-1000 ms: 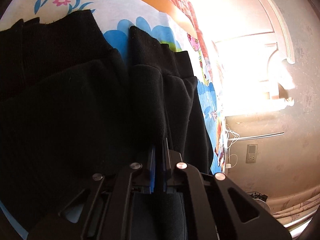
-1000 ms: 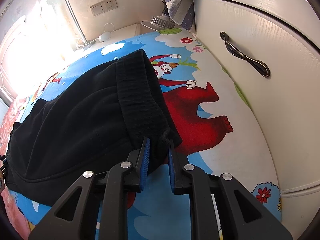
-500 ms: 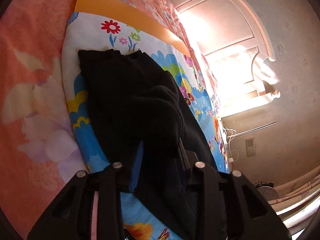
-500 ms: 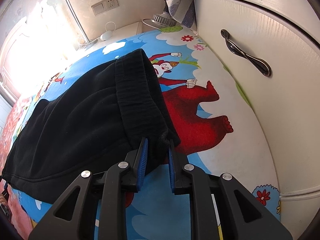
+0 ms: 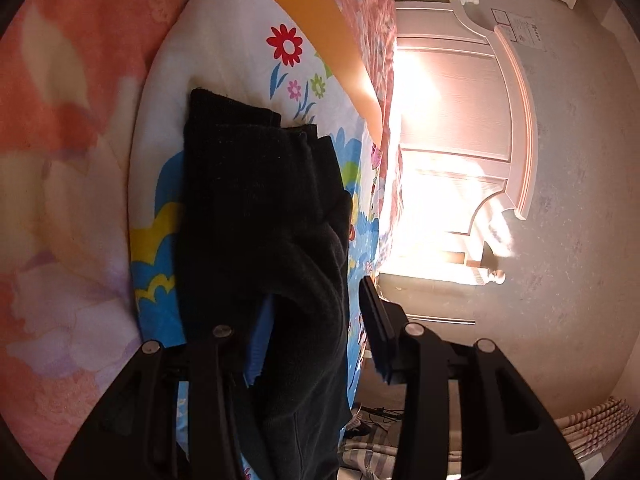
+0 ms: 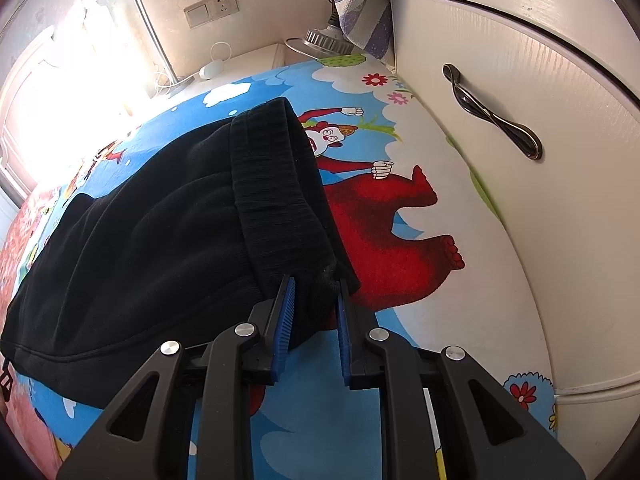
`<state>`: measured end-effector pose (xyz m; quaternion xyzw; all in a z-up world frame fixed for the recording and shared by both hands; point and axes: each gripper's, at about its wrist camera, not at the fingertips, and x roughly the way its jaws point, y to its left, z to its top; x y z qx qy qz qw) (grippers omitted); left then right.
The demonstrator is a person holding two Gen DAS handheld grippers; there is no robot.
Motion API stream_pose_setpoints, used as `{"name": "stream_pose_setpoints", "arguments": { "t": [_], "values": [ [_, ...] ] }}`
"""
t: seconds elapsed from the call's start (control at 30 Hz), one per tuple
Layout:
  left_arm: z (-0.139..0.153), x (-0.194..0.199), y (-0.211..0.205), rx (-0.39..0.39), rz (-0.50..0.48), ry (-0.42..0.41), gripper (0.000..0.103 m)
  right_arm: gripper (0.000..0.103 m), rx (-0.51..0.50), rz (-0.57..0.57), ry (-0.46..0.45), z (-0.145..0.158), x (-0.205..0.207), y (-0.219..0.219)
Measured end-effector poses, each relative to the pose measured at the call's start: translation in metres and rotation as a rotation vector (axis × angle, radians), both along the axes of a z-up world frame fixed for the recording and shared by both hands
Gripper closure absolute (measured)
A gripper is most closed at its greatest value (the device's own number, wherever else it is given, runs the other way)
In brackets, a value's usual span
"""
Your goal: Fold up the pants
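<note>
The black pants (image 5: 256, 200) lie folded lengthwise on a cartoon-print sheet (image 5: 224, 52). In the left wrist view the cuff ends lie stacked at the far end. My left gripper (image 5: 316, 312) is open, its jaws wide apart, with pant fabric lying loosely between them. In the right wrist view the ribbed waistband (image 6: 276, 184) faces me. My right gripper (image 6: 314, 300) is shut on the near corner of the waistband, its blue pads (image 6: 286, 312) pinching the fabric just above the sheet (image 6: 400, 220).
A white cabinet (image 6: 540, 80) with a metal handle (image 6: 492, 116) stands close on the right. A pink floral blanket (image 5: 60, 160) lies beside the sheet. A bright door (image 5: 452, 140) and a wall socket (image 6: 212, 8) are beyond the bed's edge.
My left gripper has opened and let go of the pant legs, then pulled back from them. The right gripper has kept its hold on the waistband, barely moving.
</note>
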<state>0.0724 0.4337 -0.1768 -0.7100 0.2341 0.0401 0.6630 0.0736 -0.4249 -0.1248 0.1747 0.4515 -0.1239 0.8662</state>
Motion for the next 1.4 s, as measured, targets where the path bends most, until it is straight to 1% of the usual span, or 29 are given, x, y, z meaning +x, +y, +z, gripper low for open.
{"name": "stream_pose_setpoints", "arguments": {
  "t": [0.07, 0.1, 0.13, 0.17, 0.2, 0.23, 0.27, 0.3, 0.33, 0.4, 0.43, 0.47, 0.5, 0.57, 0.63, 0.67, 0.77, 0.83, 0.9, 0.93, 1.03, 1.13, 1.17, 1.2, 1.23, 1.27, 1.3, 1.37, 1.4],
  "values": [
    [-0.001, 0.006, -0.001, -0.022, -0.009, 0.024, 0.06, 0.089, -0.001, 0.002, 0.001, 0.0, 0.0, 0.0],
    [0.001, 0.006, -0.002, -0.012, -0.008, 0.034, 0.063, 0.089, 0.001, 0.0, 0.0, 0.0, 0.0, 0.0],
    [0.004, 0.007, -0.002, 0.02, 0.003, 0.07, 0.071, 0.089, 0.001, -0.001, 0.0, 0.0, 0.0, 0.0],
    [0.008, 0.011, -0.002, 0.083, -0.008, 0.129, 0.095, 0.089, 0.001, -0.002, 0.0, 0.0, 0.0, 0.0],
    [0.019, 0.018, -0.004, 0.19, -0.043, 0.176, 0.096, 0.089, -0.001, 0.001, 0.001, 0.0, 0.0, 0.0],
    [0.038, 0.024, -0.008, 0.333, -0.073, 0.205, 0.096, 0.089, -0.004, 0.004, 0.005, 0.001, 0.001, 0.0],
    [0.06, 0.024, -0.016, 0.468, -0.09, 0.21, 0.097, 0.089, -0.002, 0.005, 0.006, 0.0, 0.0, 0.0],
    [0.078, 0.021, -0.023, 0.555, -0.094, 0.183, 0.097, 0.089, 0.0, 0.008, 0.008, 0.0, -0.001, -0.001],
    [0.09, 0.015, -0.028, 0.598, -0.09, 0.17, 0.097, 0.089, 0.005, 0.008, 0.006, -0.001, -0.001, -0.002],
    [0.084, 0.01, -0.027, 0.63, -0.077, 0.229, 0.097, 0.089, 0.018, 0.004, 0.0, -0.002, -0.001, -0.003],
    [0.066, 0.012, -0.022, 0.621, -0.098, 0.272, 0.097, 0.089, 0.017, 0.005, 0.002, -0.001, -0.001, -0.003],
    [0.041, 0.015, -0.016, 0.581, -0.125, 0.306, 0.097, 0.089, 0.012, 0.011, 0.006, -0.001, 0.0, -0.003],
    [0.023, 0.009, -0.011, 0.531, -0.132, 0.29, 0.097, 0.089, 0.006, 0.02, 0.011, 0.0, 0.002, -0.003],
    [0.026, 0.001, -0.01, 0.541, -0.137, 0.236, 0.093, 0.089, -0.006, 0.034, 0.02, 0.003, 0.003, -0.002],
    [0.028, 0.0, -0.007, 0.497, -0.149, 0.188, 0.081, 0.089, -0.009, 0.037, 0.026, 0.003, 0.005, -0.002],
    [0.026, 0.0, -0.004, 0.455, -0.151, 0.168, 0.073, 0.089, -0.016, 0.038, 0.028, 0.003, 0.006, -0.002],
    [0.021, 0.002, 0.007, 0.344, -0.128, 0.133, 0.073, 0.089, -0.027, 0.036, 0.032, 0.003, 0.006, 0.0],
    [0.012, -0.003, 0.012, 0.213, -0.078, 0.113, 0.071, 0.089, -0.028, 0.036, 0.03, 0.003, 0.004, -0.001],
    [0.001, -0.011, 0.013, 0.077, -0.027, 0.083, 0.053, 0.089, -0.024, 0.034, 0.028, 0.002, 0.003, -0.002],
    [-0.002, -0.014, 0.013, 0.045, -0.011, 0.081, 0.053, 0.089, -0.025, 0.035, 0.029, 0.002, 0.003, -0.002],
    [0.004, -0.015, 0.012, 0.068, 0.012, 0.102, 0.054, 0.089, -0.039, 0.041, 0.038, 0.003, 0.005, 0.0],
    [0.004, -0.008, 0.01, 0.103, 0.001, 0.151, 0.063, 0.089, -0.034, 0.039, 0.032, 0.002, 0.004, 0.0],
    [0.004, -0.005, 0.009, 0.119, -0.006, 0.179, 0.071, 0.089, -0.034, 0.038, 0.031, 0.002, 0.004, 0.0],
    [0.004, 0.0, 0.009, 0.149, -0.018, 0.212, 0.084, 0.089, -0.035, 0.037, 0.03, 0.002, 0.004, 0.0],
    [0.005, 0.004, 0.008, 0.188, -0.031, 0.245, 0.09, 0.088, -0.037, 0.037, 0.031, 0.002, 0.004, 0.0],
    [0.013, 0.009, 0.003, 0.26, -0.056, 0.279, 0.096, 0.088, -0.04, 0.039, 0.032, 0.002, 0.004, 0.0],
    [0.034, 0.013, -0.008, 0.417, -0.094, 0.299, 0.098, 0.088, -0.041, 0.04, 0.034, 0.002, 0.004, 0.0],
    [0.101, 0.019, -0.057, 0.889, -0.16, 0.257, 0.098, 0.088, -0.036, 0.04, 0.037, 0.002, 0.004, 0.0],
    [0.121, 0.018, -0.081, 1.095, -0.171, 0.266, 0.098, 0.088, -0.039, 0.04, 0.04, 0.002, 0.005, 0.0]
  ]
}}
